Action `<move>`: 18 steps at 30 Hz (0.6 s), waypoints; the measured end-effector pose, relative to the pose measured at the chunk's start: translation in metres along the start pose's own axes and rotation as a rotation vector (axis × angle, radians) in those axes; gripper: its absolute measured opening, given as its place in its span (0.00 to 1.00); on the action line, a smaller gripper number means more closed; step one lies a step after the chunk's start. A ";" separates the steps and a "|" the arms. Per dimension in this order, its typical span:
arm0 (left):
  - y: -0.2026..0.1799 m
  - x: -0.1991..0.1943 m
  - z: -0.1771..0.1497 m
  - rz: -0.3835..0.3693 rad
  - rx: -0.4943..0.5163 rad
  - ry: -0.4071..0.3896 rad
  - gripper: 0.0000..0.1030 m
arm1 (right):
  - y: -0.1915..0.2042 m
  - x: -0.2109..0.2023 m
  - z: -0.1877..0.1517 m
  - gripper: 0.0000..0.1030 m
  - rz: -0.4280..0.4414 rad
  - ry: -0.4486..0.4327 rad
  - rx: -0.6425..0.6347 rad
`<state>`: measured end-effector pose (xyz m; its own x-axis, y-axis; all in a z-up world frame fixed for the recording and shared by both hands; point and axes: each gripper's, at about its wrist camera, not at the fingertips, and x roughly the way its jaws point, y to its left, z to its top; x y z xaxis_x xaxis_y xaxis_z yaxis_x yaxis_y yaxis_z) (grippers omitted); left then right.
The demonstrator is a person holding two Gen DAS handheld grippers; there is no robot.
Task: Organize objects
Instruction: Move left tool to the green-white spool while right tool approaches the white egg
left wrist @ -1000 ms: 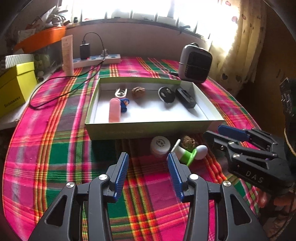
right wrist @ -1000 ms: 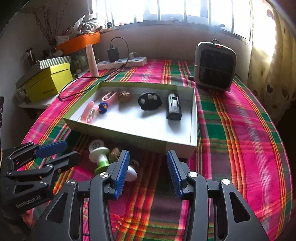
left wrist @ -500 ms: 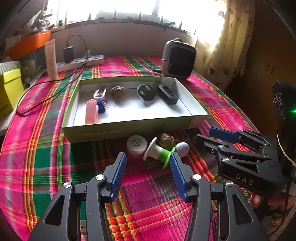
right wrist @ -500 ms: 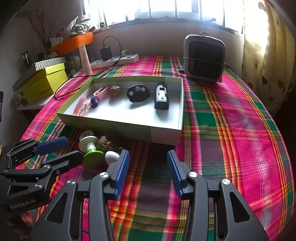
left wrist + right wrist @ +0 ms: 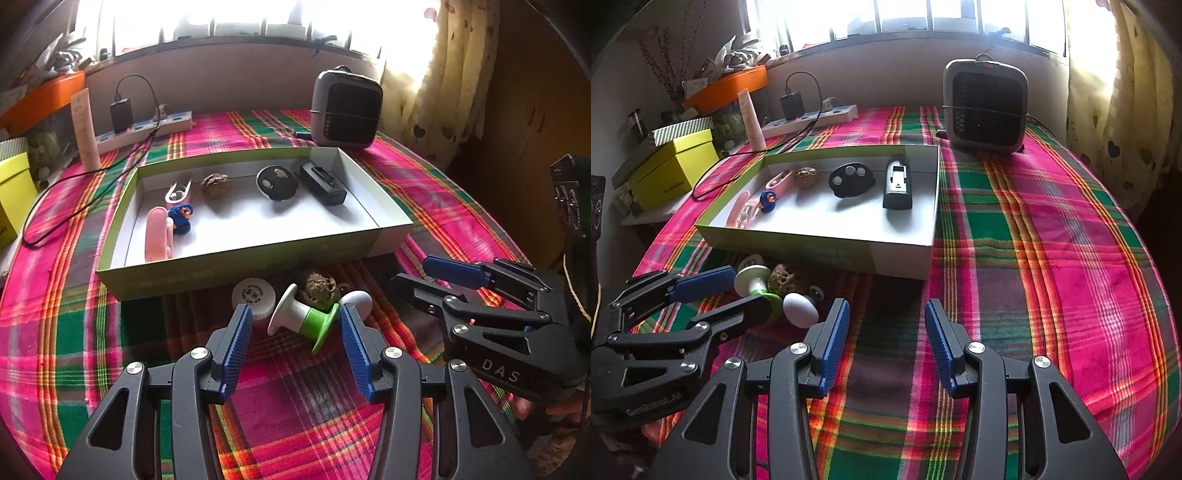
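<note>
A green and white spool-shaped toy [image 5: 306,321] lies on the plaid cloth in front of the shallow box [image 5: 258,254]. Its green flange sits between the tips of my left gripper [image 5: 295,317], whose pads stand apart from it, open. Beside the toy rest a white round lid [image 5: 253,293] and a brown walnut [image 5: 319,288]. My right gripper [image 5: 886,310] hovers open over bare cloth, with nothing between its fingers, just right of the toy [image 5: 764,286]. The box holds a pink clip [image 5: 157,232], a blue figure [image 5: 180,218], another walnut [image 5: 216,182] and two black gadgets.
A grey heater [image 5: 345,110] stands behind the box. A power strip [image 5: 147,127] with a charger and a cable, and a tube [image 5: 85,133], lie at the back left. A yellow box [image 5: 672,166] sits off the table's left side.
My left gripper has slid forward and rightwards so the spool toy now lies between its tips, and its jaws have widened a little. The right gripper has stayed put.
</note>
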<state>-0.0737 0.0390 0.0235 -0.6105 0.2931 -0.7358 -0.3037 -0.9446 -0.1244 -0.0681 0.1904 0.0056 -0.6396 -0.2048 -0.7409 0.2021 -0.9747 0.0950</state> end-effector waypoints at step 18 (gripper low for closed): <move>0.001 -0.002 -0.003 -0.019 -0.028 -0.004 0.36 | 0.001 0.000 -0.002 0.43 0.005 0.003 -0.004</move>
<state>-0.0708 0.0369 0.0232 -0.6080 0.3119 -0.7301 -0.2945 -0.9426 -0.1574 -0.0666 0.1892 0.0043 -0.6365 -0.2097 -0.7422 0.2087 -0.9733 0.0961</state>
